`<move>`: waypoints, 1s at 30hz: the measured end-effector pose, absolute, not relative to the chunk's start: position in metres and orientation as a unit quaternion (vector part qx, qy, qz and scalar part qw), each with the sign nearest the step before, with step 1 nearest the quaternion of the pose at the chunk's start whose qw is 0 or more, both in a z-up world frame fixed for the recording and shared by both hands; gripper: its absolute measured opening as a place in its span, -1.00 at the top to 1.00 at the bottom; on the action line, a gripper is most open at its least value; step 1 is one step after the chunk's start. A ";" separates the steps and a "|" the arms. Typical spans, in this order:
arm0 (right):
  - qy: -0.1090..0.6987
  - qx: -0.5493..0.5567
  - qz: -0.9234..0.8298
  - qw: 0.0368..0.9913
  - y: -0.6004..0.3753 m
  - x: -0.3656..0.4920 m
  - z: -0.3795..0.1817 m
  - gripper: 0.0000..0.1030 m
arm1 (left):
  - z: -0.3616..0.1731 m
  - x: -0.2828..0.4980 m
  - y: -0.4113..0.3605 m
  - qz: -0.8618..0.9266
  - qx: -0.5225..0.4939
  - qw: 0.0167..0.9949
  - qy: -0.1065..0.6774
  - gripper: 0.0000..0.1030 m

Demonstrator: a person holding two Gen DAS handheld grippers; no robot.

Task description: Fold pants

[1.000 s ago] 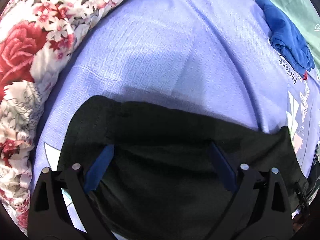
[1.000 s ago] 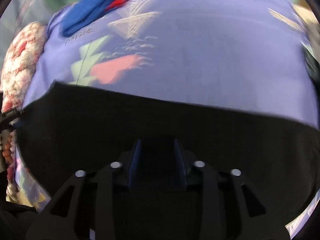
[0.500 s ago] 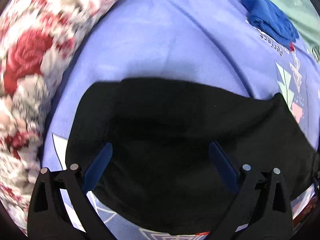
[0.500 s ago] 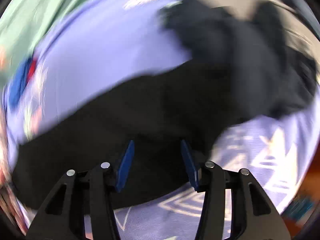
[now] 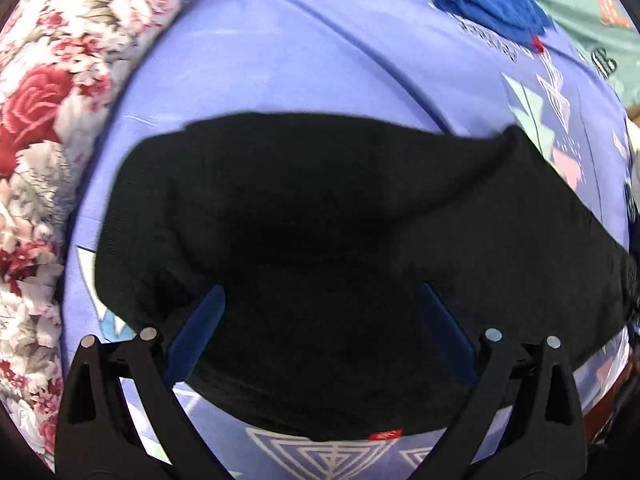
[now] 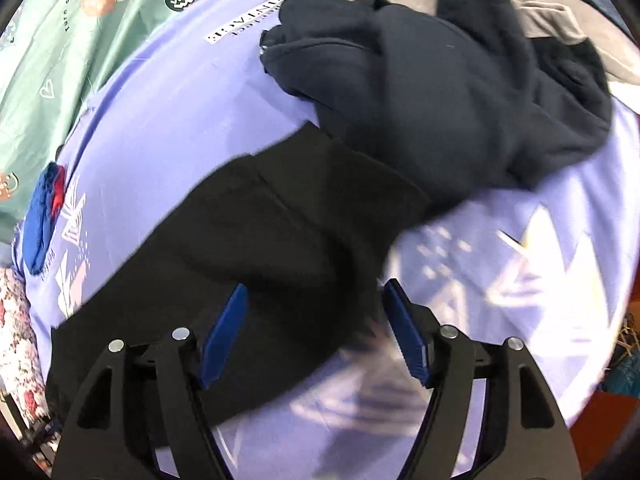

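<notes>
Now both sets of fingers stand released over the pants [image 5: 320,240], gripping nothing. Between the left gripper [image 5: 320,320] fingers the black cloth lies flat on the purple sheet [image 5: 280,60]; the right gripper [image 6: 316,320], whose fingers have just been opening, hangs over its edge. Beyond the right fingers sits a dark heap of clothes [image 6: 440,92]; beyond the left, a blue cloth [image 5: 488,4], with a floral quilt [image 5: 48,120] at left.
</notes>
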State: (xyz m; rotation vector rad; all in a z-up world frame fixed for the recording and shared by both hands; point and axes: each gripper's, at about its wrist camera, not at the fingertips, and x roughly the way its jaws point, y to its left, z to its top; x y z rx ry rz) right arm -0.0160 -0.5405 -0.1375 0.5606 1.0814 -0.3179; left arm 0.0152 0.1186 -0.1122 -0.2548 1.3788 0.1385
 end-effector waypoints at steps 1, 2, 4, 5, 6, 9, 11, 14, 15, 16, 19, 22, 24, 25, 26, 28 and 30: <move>0.494 0.265 -0.154 0.814 -0.541 -0.011 -0.139 -0.42 | -0.115 0.013 0.116 0.058 -0.123 0.759 0.636 -0.91; 0.488 0.273 -0.155 0.814 -0.543 -0.004 -0.143 -0.43 | -0.116 0.013 0.115 0.055 -0.131 0.756 0.639 -0.91; 0.477 0.285 -0.175 0.813 -0.546 0.002 -0.144 -0.34 | -0.124 0.013 0.113 0.051 -0.142 0.748 0.647 -0.94; 0.475 0.287 -0.182 0.812 -0.547 0.005 -0.143 -0.14 | -0.129 0.014 0.112 0.054 -0.131 0.746 0.650 -0.94; 0.477 0.288 -0.192 0.808 -0.548 0.007 -0.144 0.32 | -0.134 0.016 0.111 0.059 -0.119 0.745 0.654 -0.94; 0.467 0.332 -0.173 0.801 -0.551 0.007 -0.136 0.49 | -0.141 0.019 0.103 0.070 -0.084 0.744 0.659 -0.95; 0.437 0.387 -0.124 0.802 -0.546 0.000 -0.118 0.49 | -0.142 0.021 0.101 0.078 -0.084 0.741 0.662 -0.95; 0.415 0.392 -0.065 0.818 -0.525 0.001 -0.082 0.49 | -0.138 0.024 0.106 0.080 -0.111 0.734 0.665 -0.95; 0.411 0.381 -0.038 0.827 -0.512 0.006 -0.067 0.49 | -0.136 0.025 0.108 0.076 -0.125 0.732 0.666 -0.95; 0.411 0.371 -0.013 0.833 -0.498 0.011 -0.056 0.49 | -0.133 0.025 0.111 0.075 -0.134 0.731 0.665 -0.95; 0.421 0.325 0.050 0.845 -0.453 0.023 -0.036 0.49 | -0.122 0.024 0.120 0.075 -0.158 0.735 0.655 -0.95; 0.435 0.290 0.094 0.847 -0.409 0.034 -0.036 0.49 | -0.111 0.022 0.123 0.072 -0.166 0.741 0.646 -0.95; 0.455 0.248 0.113 0.848 -0.375 0.038 -0.043 0.49 | -0.105 0.021 0.124 0.072 -0.161 0.746 0.642 -0.95; 0.461 0.228 0.117 0.850 -0.364 0.041 -0.045 0.49 | -0.101 0.016 0.128 0.072 -0.158 0.749 0.639 -0.95; 0.468 0.198 0.123 0.853 -0.346 0.041 -0.050 0.49 | -0.097 0.010 0.133 0.071 -0.158 0.751 0.637 -0.95; 0.483 0.161 0.131 0.850 -0.323 0.044 -0.062 0.48 | -0.096 0.008 0.133 0.069 -0.161 0.751 0.637 -0.95; 0.504 0.119 0.138 0.845 -0.298 0.045 -0.076 0.48 | -0.096 0.006 0.133 0.069 -0.162 0.750 0.638 -0.95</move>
